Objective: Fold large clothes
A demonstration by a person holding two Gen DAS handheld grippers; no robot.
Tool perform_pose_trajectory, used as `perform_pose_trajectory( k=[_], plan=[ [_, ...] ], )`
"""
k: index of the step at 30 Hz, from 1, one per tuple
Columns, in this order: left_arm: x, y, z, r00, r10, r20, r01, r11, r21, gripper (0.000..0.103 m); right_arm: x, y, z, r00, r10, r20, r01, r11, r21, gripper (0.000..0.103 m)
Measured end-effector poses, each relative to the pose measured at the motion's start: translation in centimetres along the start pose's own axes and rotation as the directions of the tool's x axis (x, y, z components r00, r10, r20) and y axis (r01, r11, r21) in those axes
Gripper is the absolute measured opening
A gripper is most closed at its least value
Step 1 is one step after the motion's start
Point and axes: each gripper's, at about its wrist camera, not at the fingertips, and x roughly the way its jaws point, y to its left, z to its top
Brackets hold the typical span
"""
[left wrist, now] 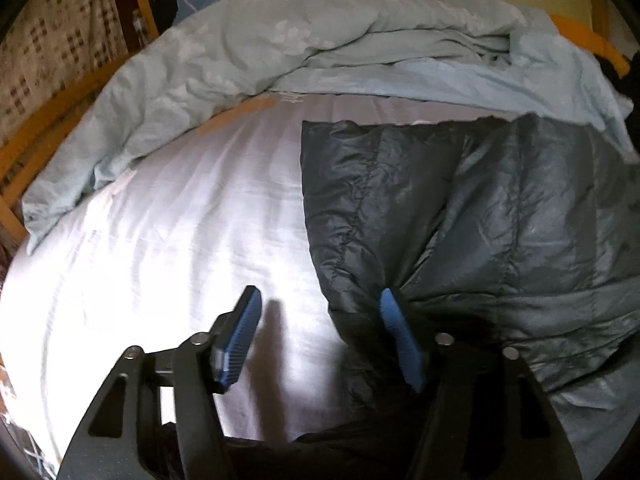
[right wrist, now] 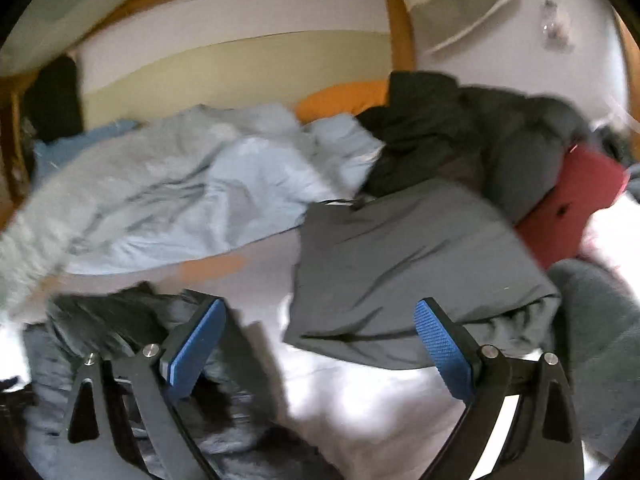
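White bedsheet [left wrist: 160, 248] covers the near part of a wooden-framed bed, with a rumpled pale blue duvet [left wrist: 280, 52] bunched along the far side. On the right of the left wrist view lies the dark quilted down jacket [left wrist: 460, 208], spread fairly flat, its left edge running from far to near.

The left gripper [left wrist: 320, 336] points down at that edge with its jaws apart: the right pad touches or sits just over the jacket's puckered edge, while the left pad hangs over bare sheet, so nothing is clamped.

The right gripper [right wrist: 320, 344] hovers over the sheet with its jaws wide apart and empty. Beyond it a grey garment [right wrist: 420, 264] already lies in a flat, squared shape, with a heap of dark clothes [right wrist: 460, 128] and something red [right wrist: 576, 208] behind; the view is blurred, so finer detail is unclear.

The step in hand looks like taking the jacket's edge for a fold. To do it well, the left jaws should straddle the full thickness of the edge, not just the slippery outer shell, and close firmly before lifting. The right gripper would best take the same edge farther along, so both lift together and the puffy panel carries over evenly without sagging.
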Motion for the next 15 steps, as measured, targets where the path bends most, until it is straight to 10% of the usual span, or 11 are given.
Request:
perform_pose_trajectory(
  k=[4, 7, 10, 15],
  plan=[
    [-4.7, 1.6, 1.8, 0.983, -0.152, 0.100, 0.163, 0.981, -0.106, 0.051, -1.5, 0.7, 0.3, 0.981, 0.195, 0.001, -0.195, 0.980, -0.052, 0.098],
    [-8.2, 0.4, 3.1, 0.965, -0.159, 0.208, 0.157, 0.987, 0.025, 0.056, -2.1, 3.7, -0.2, 0.888, 0.443, -0.123, -0.457, 0.881, -0.127, 0.098],
    [-8.1, -1.3, 3.7, 0.965, -0.214, 0.151, 0.196, 0.972, 0.127, 0.058, -3.0, 7.5, -2.1, 0.826, 0.512, -0.237, -0.562, 0.780, -0.274, 0.098],
    [-5.8, -3.0, 3.2, 0.979, -0.194, 0.056, 0.179, 0.962, 0.207, 0.058, -3.3, 11.6, -5.1, 0.886, 0.392, -0.248, -0.463, 0.770, -0.439, 0.098]
  ],
)
